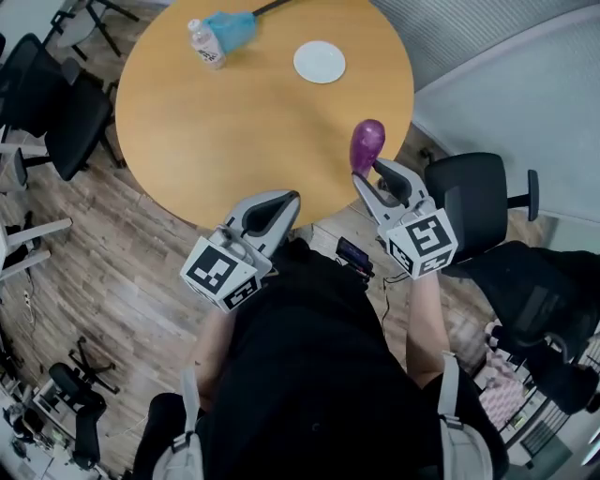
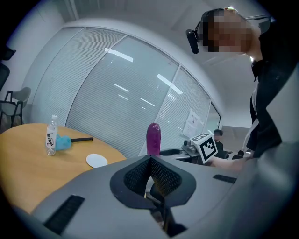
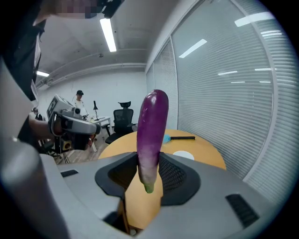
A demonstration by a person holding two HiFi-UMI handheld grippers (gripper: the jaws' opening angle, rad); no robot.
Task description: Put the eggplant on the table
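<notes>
A purple eggplant (image 1: pixel 367 142) stands upright between the jaws of my right gripper (image 1: pixel 367 178), over the round wooden table's (image 1: pixel 234 112) near right edge. In the right gripper view the eggplant (image 3: pixel 152 130) fills the middle, its green stem tip pointing down, and the right gripper (image 3: pixel 148 163) is shut on its lower part. My left gripper (image 1: pixel 281 202) hangs at the table's near edge with its jaws together and nothing in them. The left gripper view shows the left gripper (image 2: pixel 150 161) shut, with the eggplant (image 2: pixel 153 138) beyond it.
On the far side of the table stand a water bottle (image 1: pixel 205 44), a blue brush (image 1: pixel 234 28) and a white plate (image 1: pixel 319 62). Black office chairs stand at the left (image 1: pixel 56 112) and right (image 1: pixel 483 202). A glass wall with blinds (image 2: pixel 126 98) runs behind the table.
</notes>
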